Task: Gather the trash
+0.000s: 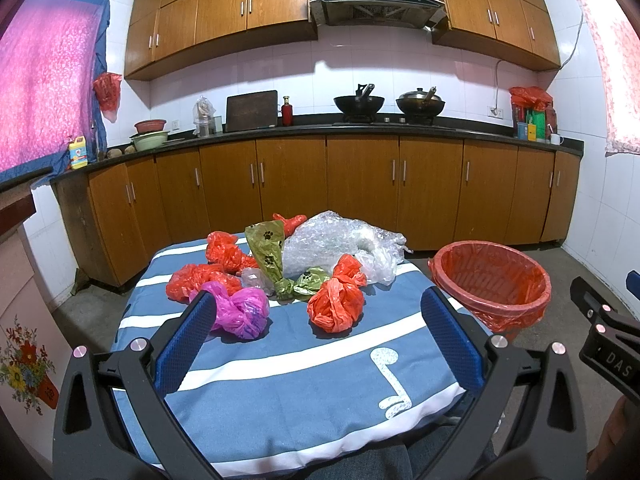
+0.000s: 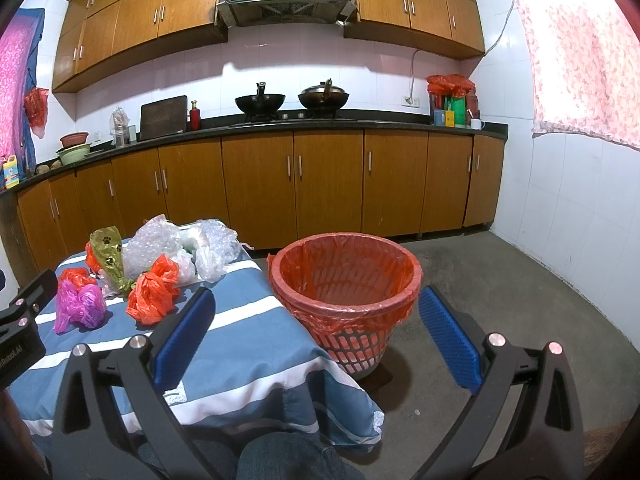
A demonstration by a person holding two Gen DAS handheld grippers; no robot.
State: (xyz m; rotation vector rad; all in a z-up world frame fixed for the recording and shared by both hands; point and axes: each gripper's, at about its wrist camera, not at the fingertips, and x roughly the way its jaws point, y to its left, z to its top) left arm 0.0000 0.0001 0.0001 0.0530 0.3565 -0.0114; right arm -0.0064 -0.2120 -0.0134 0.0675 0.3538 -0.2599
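The right gripper [image 2: 316, 312] hangs with its blue-padded jaws spread wide, empty, framing a red-lined trash basket [image 2: 345, 292] that stands on the floor just beside the striped blue table [image 2: 248, 344]. On the table lie a crumpled orange bag [image 2: 150, 298], a pink bag [image 2: 78, 306] and bubble wrap [image 2: 160, 246].

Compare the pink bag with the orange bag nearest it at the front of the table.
The pink bag is magenta with purple patches; the orange bag is plain orange-red. The pink bag lies low and rounded, right by the left gripper's left finger; the orange bag stands taller, with a loose tuft on top, nearer the bin. Both are crumpled thin plastic lying free on the striped cloth, ungrasped.
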